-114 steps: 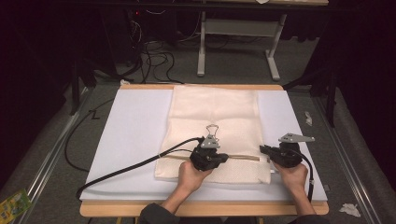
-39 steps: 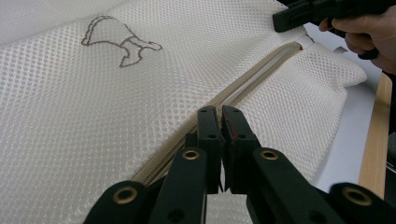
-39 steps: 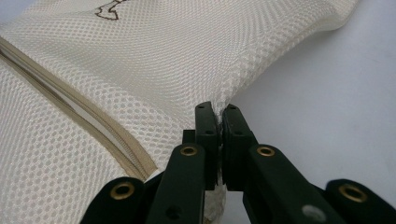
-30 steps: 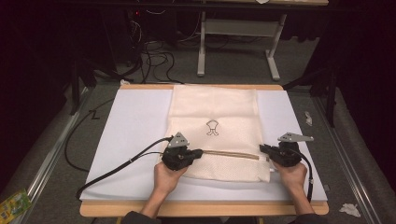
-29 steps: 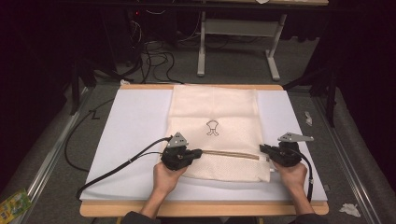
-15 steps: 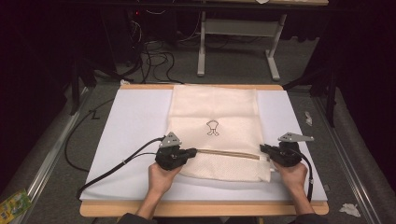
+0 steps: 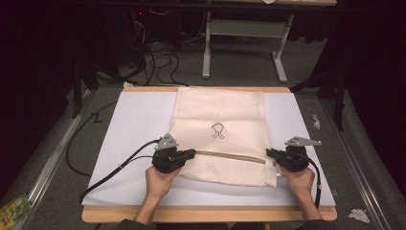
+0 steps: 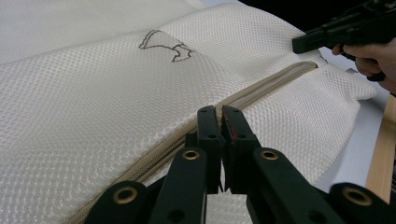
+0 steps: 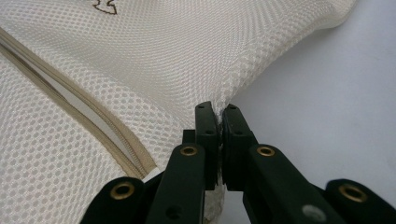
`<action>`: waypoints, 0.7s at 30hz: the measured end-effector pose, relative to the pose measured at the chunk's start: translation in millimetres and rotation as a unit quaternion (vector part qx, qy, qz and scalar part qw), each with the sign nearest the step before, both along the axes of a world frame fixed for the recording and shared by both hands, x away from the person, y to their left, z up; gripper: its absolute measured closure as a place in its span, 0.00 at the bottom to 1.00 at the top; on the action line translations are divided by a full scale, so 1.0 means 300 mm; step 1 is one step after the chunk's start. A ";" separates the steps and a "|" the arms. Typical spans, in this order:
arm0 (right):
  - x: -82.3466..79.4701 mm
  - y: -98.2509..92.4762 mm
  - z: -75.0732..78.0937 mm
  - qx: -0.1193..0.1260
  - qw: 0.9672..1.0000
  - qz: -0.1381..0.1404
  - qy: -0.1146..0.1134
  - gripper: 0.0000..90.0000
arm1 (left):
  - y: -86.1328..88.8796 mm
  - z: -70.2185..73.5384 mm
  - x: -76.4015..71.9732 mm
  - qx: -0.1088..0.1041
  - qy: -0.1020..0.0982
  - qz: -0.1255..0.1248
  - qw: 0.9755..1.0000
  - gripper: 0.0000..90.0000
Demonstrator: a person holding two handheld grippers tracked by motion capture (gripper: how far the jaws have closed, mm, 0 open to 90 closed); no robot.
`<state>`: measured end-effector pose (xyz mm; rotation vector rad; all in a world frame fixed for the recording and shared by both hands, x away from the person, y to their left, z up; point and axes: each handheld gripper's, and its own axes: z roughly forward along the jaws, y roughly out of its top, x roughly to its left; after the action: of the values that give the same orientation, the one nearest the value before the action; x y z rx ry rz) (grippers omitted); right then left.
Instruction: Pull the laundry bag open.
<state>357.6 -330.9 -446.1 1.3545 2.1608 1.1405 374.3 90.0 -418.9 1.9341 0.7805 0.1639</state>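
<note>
A cream mesh bag (image 7: 220, 110) with a small embroidered mark (image 7: 217, 130) lies flat on the white board (image 7: 139, 120). A tan zipper (image 7: 230, 156) runs across its near end. At the zipper's left end, my left gripper (image 7: 193, 153) is shut on the zipper pull, which the closed jaws hide in the left gripper view (image 8: 219, 112). The zipper (image 8: 261, 88) stretches away from there towards the other hand. My right gripper (image 7: 268, 152) is shut on the bag's right edge, with mesh pinched between the jaws (image 9: 218, 109). Beside it the zipper (image 9: 70, 102) gapes slightly.
The board sits on a wooden table whose front edge (image 7: 206, 214) is at the bottom. The left gripper's cable (image 7: 119, 167) trails off to the left across the board. Cables (image 7: 158, 57) and a metal frame (image 7: 244, 28) lie beyond the table.
My left gripper has slid left along the zipper, and the visible zipper line has grown longer behind it. The right gripper has stayed put on the bag's edge.
</note>
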 end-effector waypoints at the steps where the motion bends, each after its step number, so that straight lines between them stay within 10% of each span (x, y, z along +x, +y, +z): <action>1: -0.001 0.002 0.001 0.000 1.000 0.000 0.000 0.98 | 0.004 0.002 0.001 0.001 -0.002 0.001 1.000 0.97; 21: -0.004 -0.004 0.008 0.000 1.000 -0.007 -0.009 0.98 | 0.089 0.003 0.008 -0.018 0.003 0.027 0.999 0.97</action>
<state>356.3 -332.2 -443.5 1.3510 2.1354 1.1429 376.8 116.6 -418.1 1.8816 0.8344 0.1768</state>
